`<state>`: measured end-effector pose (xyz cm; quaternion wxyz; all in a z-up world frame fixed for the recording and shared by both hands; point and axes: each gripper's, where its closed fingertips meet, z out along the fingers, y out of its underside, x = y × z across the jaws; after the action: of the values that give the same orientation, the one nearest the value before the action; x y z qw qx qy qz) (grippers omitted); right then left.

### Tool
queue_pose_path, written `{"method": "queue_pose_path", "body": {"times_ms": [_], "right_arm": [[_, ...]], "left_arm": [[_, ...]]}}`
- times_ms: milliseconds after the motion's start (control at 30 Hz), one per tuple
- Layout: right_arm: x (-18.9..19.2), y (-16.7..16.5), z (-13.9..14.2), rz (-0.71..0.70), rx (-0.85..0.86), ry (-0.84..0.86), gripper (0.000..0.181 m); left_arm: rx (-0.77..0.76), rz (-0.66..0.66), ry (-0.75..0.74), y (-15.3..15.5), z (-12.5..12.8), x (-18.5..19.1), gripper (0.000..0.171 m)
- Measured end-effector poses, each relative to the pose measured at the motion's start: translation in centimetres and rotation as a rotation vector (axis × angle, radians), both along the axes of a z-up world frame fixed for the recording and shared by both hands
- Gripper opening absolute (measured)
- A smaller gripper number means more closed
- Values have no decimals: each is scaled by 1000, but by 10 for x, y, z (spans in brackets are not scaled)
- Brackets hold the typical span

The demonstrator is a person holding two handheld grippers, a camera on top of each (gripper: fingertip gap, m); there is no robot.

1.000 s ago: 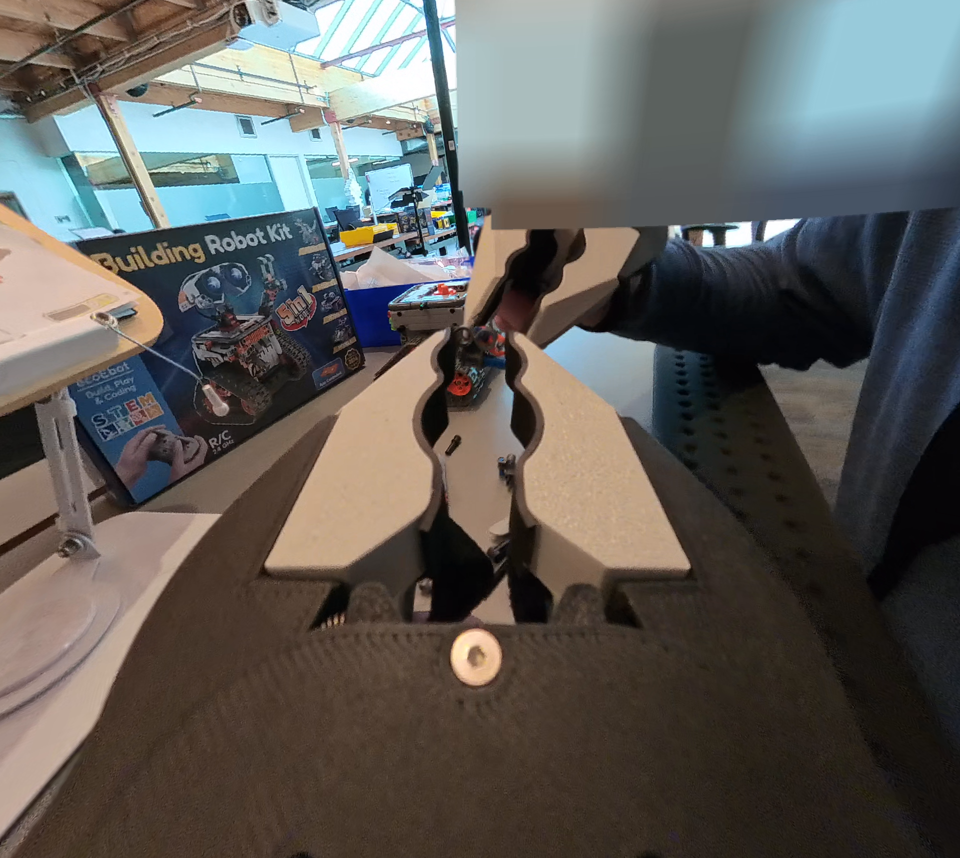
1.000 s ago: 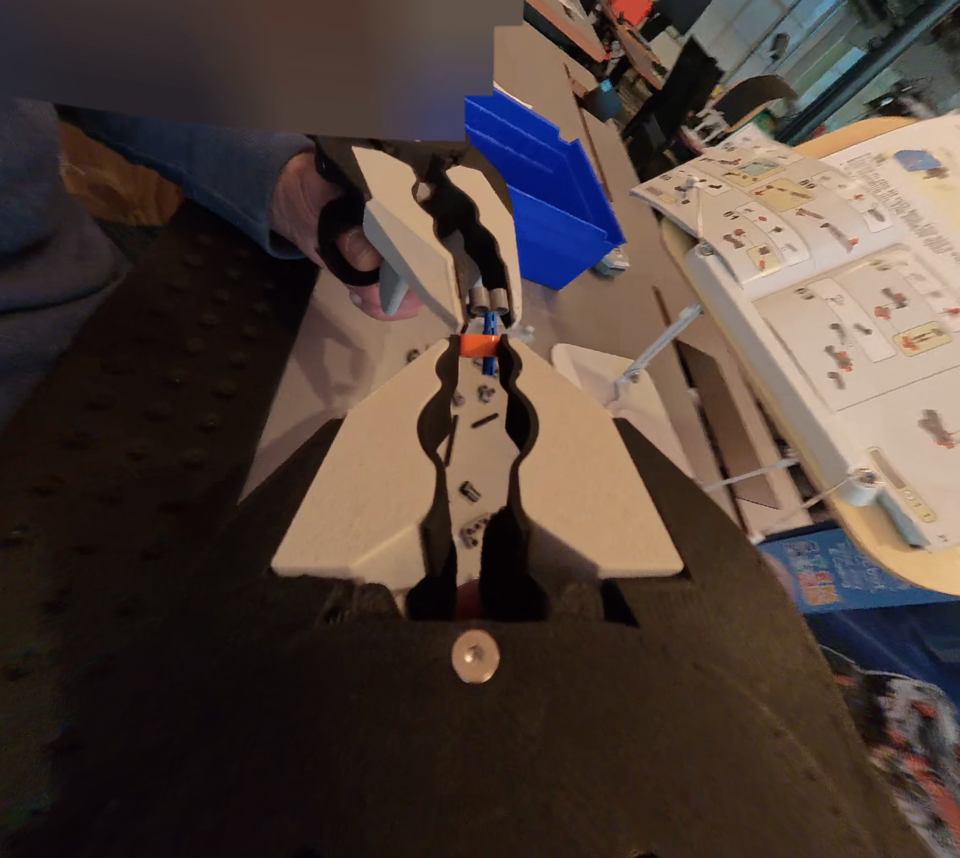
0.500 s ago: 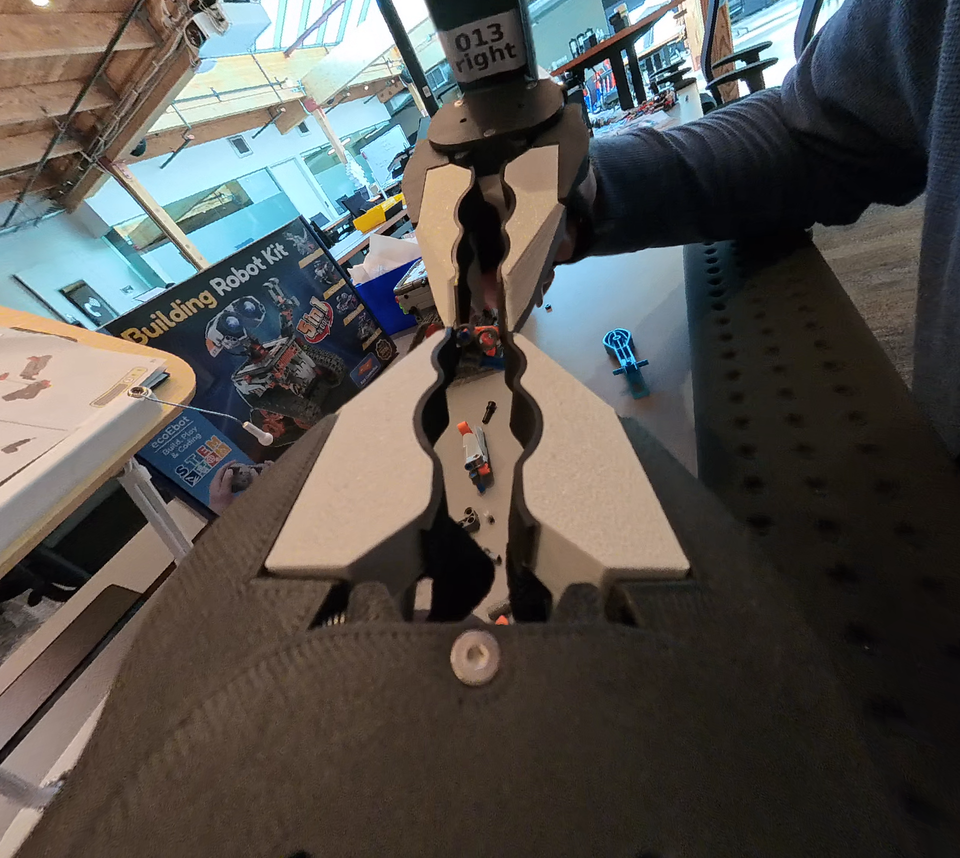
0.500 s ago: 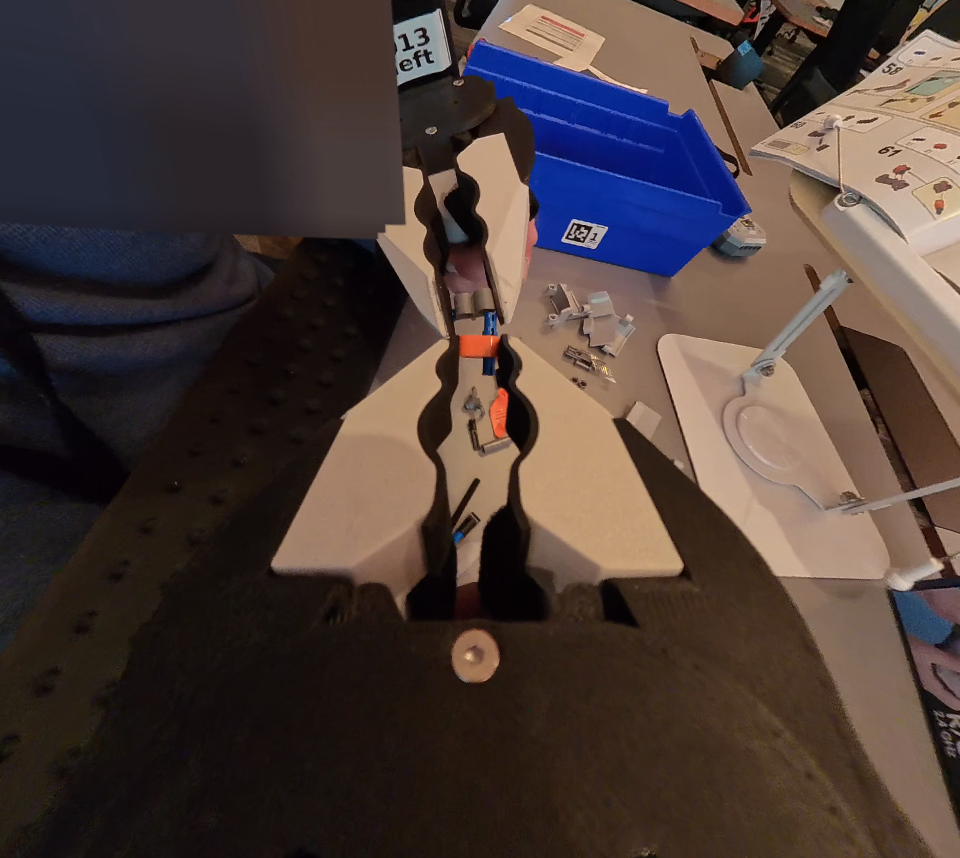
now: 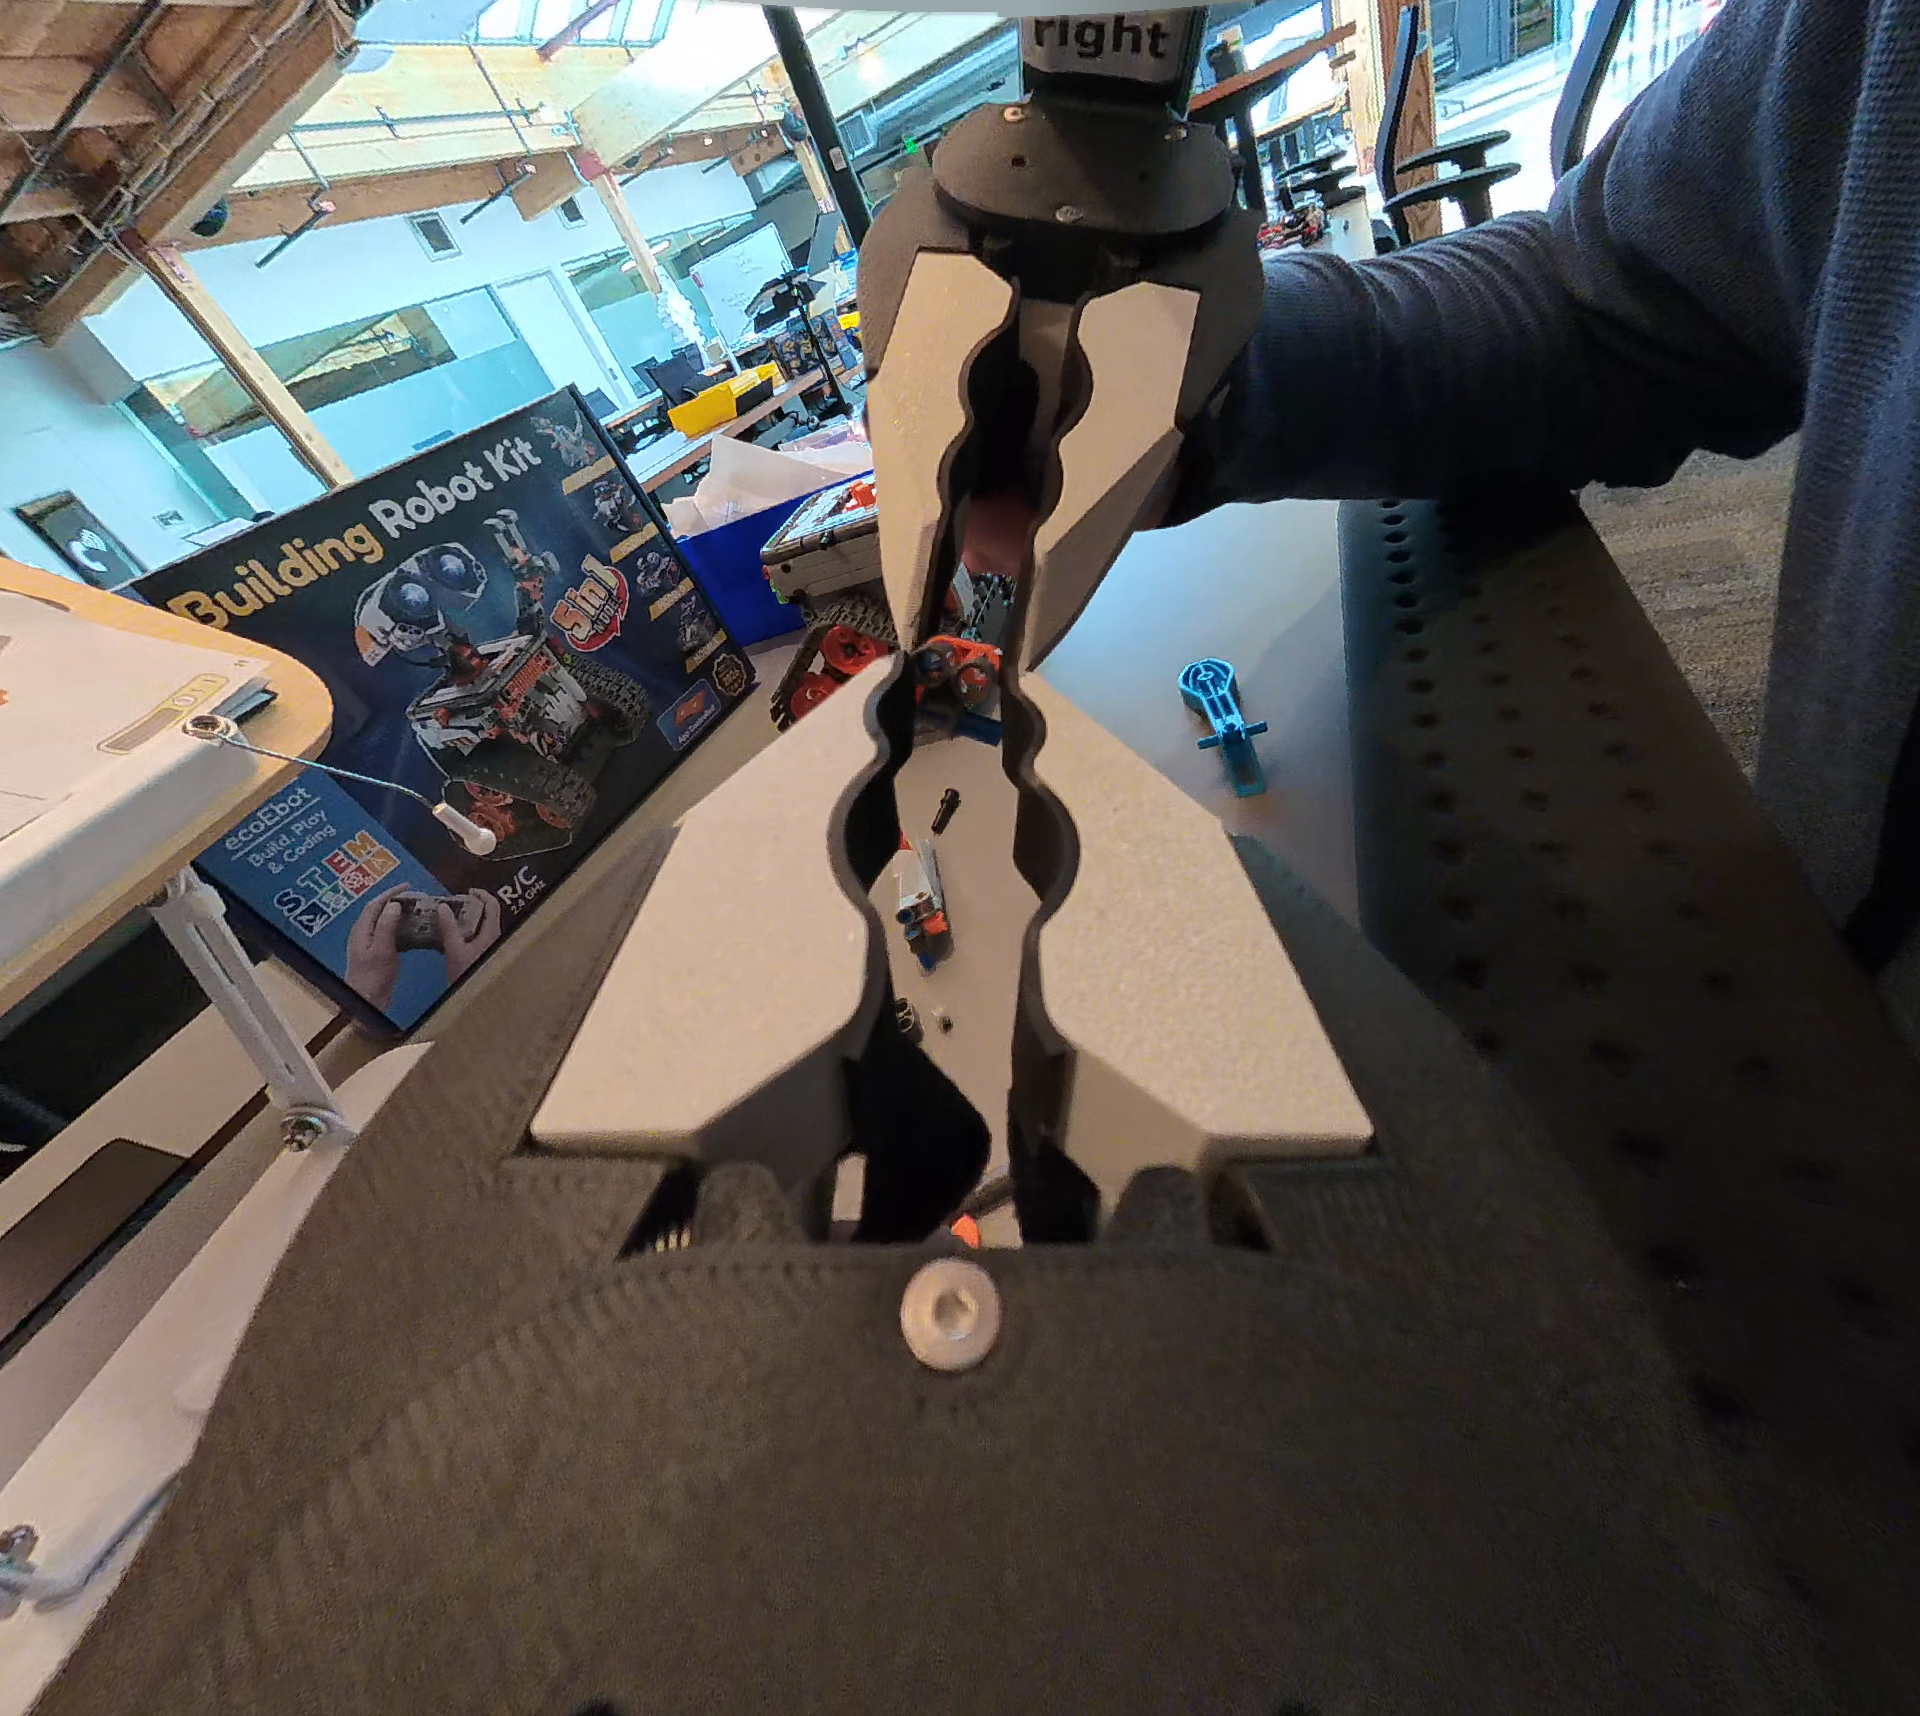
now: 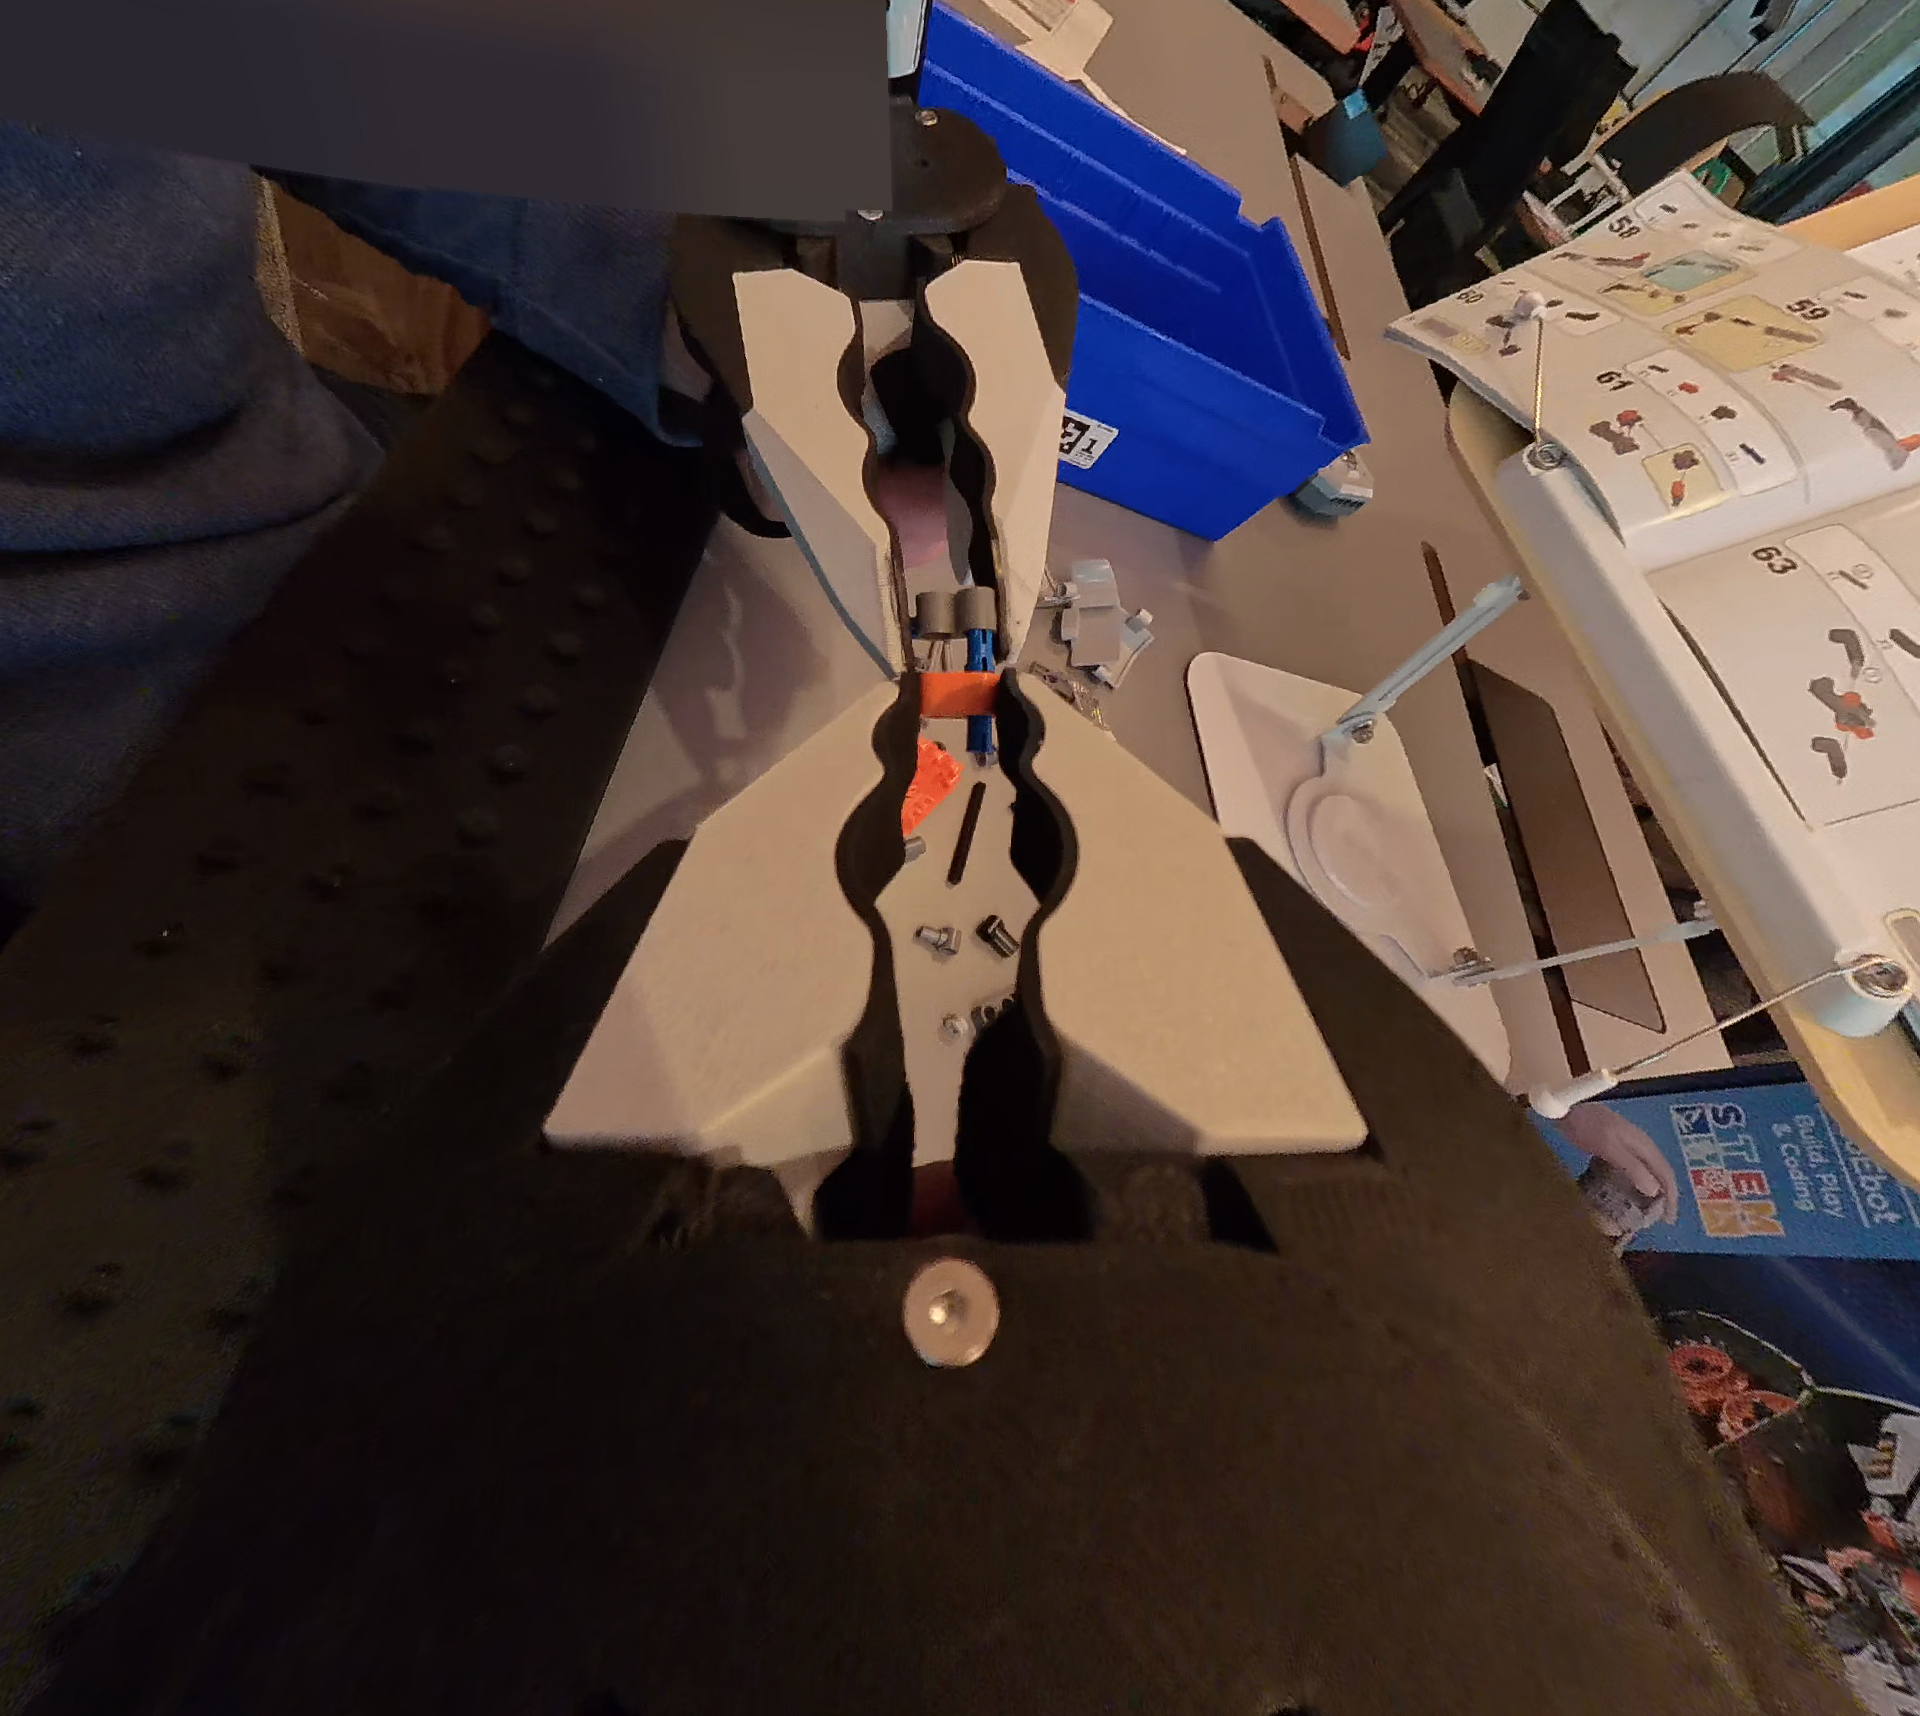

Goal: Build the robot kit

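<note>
Both matte wavy-edged grippers (image 6: 958, 692) (image 5: 954, 679) stay clamped on plastic piece (image 6: 961, 692).

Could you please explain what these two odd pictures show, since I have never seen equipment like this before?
A person holds a two-finger gripper in each hand, and each carries a camera looking along its fingers. One picture comes from the left gripper, with the other facing it; the second from the right gripper. They meet tip to tip, both closed on one small assembly of orange, blue and grey building pieces. On the grey table lie loose small parts, a blue bin, a blue tool and a toy kit box. An instruction booklet rests on a stand.
</note>
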<state>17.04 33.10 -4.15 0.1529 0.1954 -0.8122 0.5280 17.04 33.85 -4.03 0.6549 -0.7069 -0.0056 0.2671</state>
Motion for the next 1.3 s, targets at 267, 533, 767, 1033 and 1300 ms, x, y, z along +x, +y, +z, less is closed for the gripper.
{"method": "queue_pose_path", "body": {"times_ms": [267, 533, 767, 1033, 1300], "right_arm": [[-1, 1, -14, 16, 46, 43, 12], [-2, 0, -27, 10, 92, 100, 12], [-11, 3, -57, -87, 218, 118, 11], [-5, 10, -107, -121, 335, -32, 12], [7, 15, -144, -79, 440, -226, 12]], "left_arm": [[-124, 1, 57, 2, -13, -1, 14], [-169, -15, -1, 3, -28, -4, 13], [-318, 47, -63, 4, -59, -13, 13], [-542, 39, -124, 6, -110, -7, 13], [-678, -25, -276, 8, -148, 4, 14]]}}
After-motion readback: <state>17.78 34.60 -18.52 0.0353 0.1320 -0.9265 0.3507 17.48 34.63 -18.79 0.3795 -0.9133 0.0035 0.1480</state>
